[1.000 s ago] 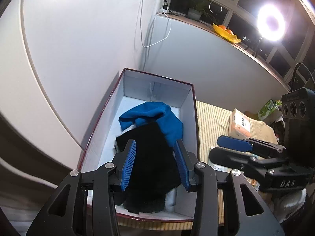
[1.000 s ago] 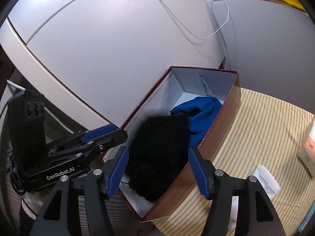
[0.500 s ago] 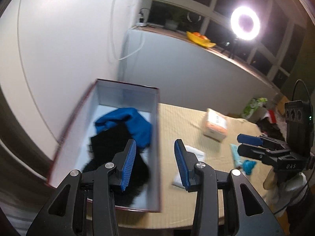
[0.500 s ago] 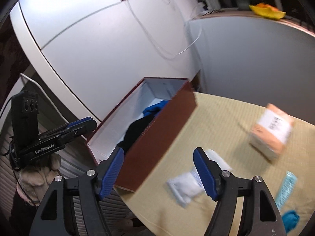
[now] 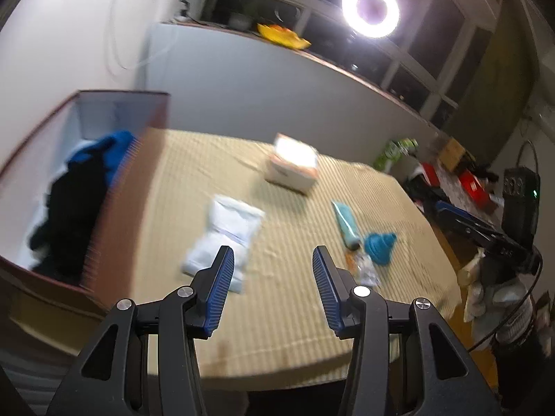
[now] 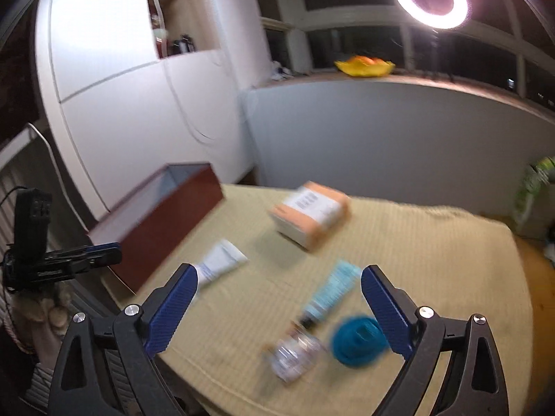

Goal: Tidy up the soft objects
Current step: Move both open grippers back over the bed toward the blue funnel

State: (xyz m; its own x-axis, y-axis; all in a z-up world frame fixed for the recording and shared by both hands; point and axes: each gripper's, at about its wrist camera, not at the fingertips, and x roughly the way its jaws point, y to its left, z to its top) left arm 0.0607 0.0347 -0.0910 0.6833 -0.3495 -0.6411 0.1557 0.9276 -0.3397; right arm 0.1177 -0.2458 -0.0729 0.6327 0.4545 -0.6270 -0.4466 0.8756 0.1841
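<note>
Both ribbed-blue-padded grippers, left gripper [image 5: 270,286] and right gripper [image 6: 279,308], just widened, empty, above ribbed tan cloth [image 5: 284,315].

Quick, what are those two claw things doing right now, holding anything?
Left gripper: open, holding nothing; its jaws have just been opening.
Right gripper: wide open, holding nothing; its jaws have just been opening too.

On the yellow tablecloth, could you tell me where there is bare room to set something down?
Bare cloth lies between the brown box and the white pouch, and along the near edge under the left gripper. The far right side beyond the orange carton is free. It is crowded around the teal tube, blue cup and clear wrapper.
</note>
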